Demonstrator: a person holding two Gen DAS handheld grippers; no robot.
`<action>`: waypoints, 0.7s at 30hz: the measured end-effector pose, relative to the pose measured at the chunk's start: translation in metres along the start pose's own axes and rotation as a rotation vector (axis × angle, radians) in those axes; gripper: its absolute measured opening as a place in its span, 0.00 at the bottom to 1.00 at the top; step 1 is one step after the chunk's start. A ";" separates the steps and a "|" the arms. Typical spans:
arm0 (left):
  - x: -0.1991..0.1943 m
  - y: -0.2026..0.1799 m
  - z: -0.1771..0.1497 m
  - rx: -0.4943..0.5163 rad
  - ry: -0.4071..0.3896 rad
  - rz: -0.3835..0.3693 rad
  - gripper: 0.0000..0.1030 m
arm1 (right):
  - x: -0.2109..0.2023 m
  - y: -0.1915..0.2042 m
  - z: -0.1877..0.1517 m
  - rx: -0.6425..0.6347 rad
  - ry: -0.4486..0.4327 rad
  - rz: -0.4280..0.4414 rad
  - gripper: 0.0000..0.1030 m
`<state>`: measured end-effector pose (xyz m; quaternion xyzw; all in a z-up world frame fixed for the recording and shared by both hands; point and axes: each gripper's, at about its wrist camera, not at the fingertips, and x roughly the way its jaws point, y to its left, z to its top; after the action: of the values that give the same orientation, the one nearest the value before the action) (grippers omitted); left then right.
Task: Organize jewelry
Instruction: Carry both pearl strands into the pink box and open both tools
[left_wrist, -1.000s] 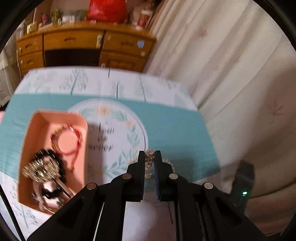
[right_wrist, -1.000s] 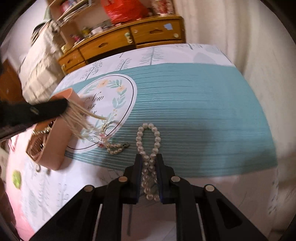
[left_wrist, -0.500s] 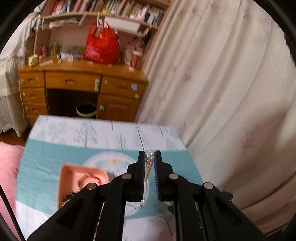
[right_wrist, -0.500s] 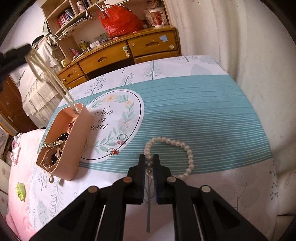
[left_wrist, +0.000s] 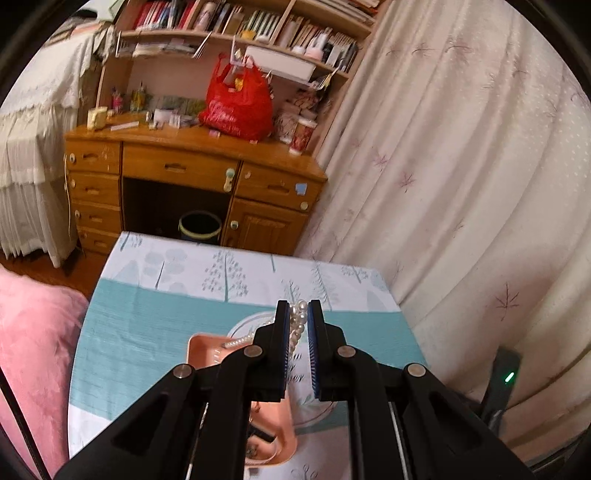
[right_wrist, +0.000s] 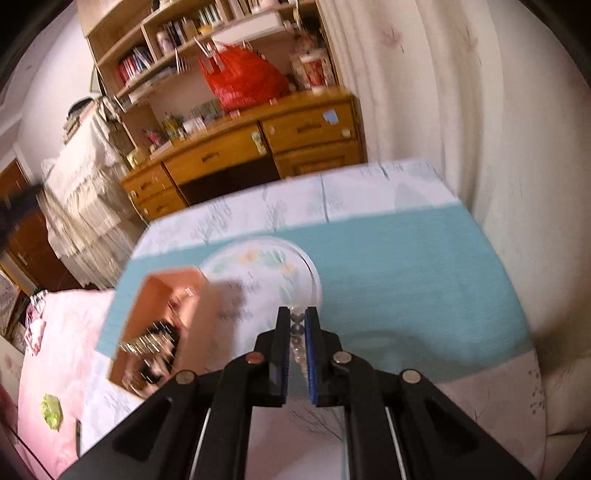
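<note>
My left gripper (left_wrist: 298, 303) is shut on a pearl string (left_wrist: 295, 328), held high over the table. Part of that string trails left over the pink tray (left_wrist: 201, 349), which lies below the fingers. In the right wrist view my right gripper (right_wrist: 297, 312) is shut on a pearl necklace (right_wrist: 297, 330), with beads lined up between the pads and lifted above the teal tablecloth (right_wrist: 406, 288). The pink tray (right_wrist: 168, 291) sits left of it and holds several jewelry pieces, dark beads and a gold chain (right_wrist: 147, 341) among them. This view is blurred.
A cream curtain (left_wrist: 461, 184) hangs close along the table's right side. A wooden desk (left_wrist: 184, 162) with a red bag (left_wrist: 236, 107) stands beyond the far edge. Pink bedding (left_wrist: 29, 350) lies left, and a black device with a green light (left_wrist: 504, 376) sits right.
Both grippers rose with their pearls. The right one shut on the necklace and lifted it off the cloth. The left one tilted up and now hangs over the tray.
</note>
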<state>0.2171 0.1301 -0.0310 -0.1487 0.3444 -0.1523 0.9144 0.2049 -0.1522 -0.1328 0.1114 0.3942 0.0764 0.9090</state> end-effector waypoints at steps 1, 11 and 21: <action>0.002 0.008 -0.003 -0.008 0.017 -0.003 0.07 | -0.002 0.007 0.005 0.002 -0.015 0.017 0.07; 0.037 0.045 -0.030 -0.001 0.193 0.060 0.09 | -0.004 0.080 0.027 -0.030 -0.082 0.208 0.07; 0.071 0.086 -0.051 -0.058 0.427 0.347 0.48 | 0.039 0.120 0.004 -0.057 0.098 0.214 0.35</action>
<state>0.2487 0.1728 -0.1424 -0.0779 0.5539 -0.0111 0.8289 0.2284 -0.0286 -0.1263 0.1228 0.4216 0.1894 0.8783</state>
